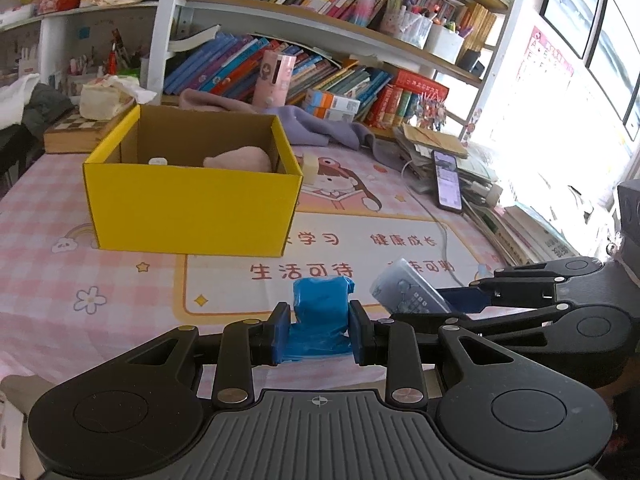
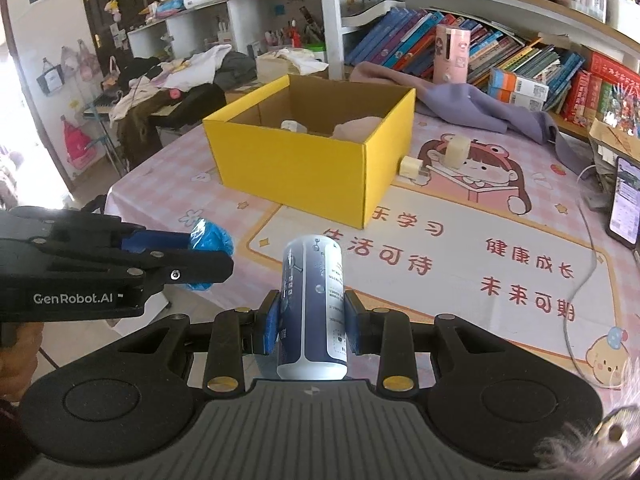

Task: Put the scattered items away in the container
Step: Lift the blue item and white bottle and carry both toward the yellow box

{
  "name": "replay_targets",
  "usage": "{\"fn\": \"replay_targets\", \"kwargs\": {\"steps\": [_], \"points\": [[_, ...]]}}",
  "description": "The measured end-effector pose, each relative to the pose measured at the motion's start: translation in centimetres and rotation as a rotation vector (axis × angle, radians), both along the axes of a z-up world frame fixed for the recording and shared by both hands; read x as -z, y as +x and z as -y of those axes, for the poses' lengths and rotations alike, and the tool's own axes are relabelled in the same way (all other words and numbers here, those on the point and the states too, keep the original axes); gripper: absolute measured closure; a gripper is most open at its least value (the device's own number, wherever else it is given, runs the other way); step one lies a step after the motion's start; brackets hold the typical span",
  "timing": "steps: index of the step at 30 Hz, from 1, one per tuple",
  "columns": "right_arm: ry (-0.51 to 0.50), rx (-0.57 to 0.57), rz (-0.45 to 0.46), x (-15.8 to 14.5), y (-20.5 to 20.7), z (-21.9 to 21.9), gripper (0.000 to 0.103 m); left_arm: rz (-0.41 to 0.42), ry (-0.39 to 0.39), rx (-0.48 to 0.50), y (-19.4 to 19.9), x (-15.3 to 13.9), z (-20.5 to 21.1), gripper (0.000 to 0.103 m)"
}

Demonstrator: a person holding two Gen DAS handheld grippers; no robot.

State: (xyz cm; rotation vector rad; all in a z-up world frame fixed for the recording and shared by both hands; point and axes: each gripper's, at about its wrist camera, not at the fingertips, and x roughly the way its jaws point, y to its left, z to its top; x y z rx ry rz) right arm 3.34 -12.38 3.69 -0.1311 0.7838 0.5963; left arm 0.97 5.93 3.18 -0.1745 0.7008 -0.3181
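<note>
You have the left gripper (image 1: pixel 319 334) clenched on a soft, crushable blue bag roll (image 1: pixel 319 312) and the right gripper (image 2: pixel 312 326) clamped mid-body on a slick, rigid bottle (image 2: pixel 313 308), both short of the yellow box (image 2: pixel 316 160).

Between you and the yellow cardboard box (image 2: pixel 308 160), a bare stretch of the pink cartoon desk mat (image 2: pixel 460 248) is lying open. The box top is standing open, though a pink soft item (image 2: pixel 356 128) and a small white object (image 2: pixel 290 125) are taking up part of its floor. Two small cream blocks (image 2: pixel 456 152) are sitting just right of it. Further right, a white cable (image 2: pixel 584 248) and a phone (image 2: pixel 626 208) are crowding the edge. Lilac cloth (image 2: pixel 480 108) is sprawling beyond the box.
</note>
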Motion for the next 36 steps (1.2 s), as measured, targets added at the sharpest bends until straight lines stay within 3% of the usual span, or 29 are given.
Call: {"fn": "replay_targets", "kwargs": {"steps": [22, 30, 36], "points": [[0.015, -0.160, 0.004, -0.2, 0.2, -5.5, 0.073, 0.002, 0.005, -0.161, -1.9, -0.5, -4.8, 0.074], [0.026, -0.145, 0.041, -1.2, 2.8, -5.3, 0.073, 0.048, 0.004, -0.160, 1.0, -1.6, -4.7, 0.074], [0.085, -0.112, 0.094, -3.1, 7.6, -5.1, 0.073, 0.111, 0.036, -0.162, 5.8, -3.6, -4.6, 0.074]]}}
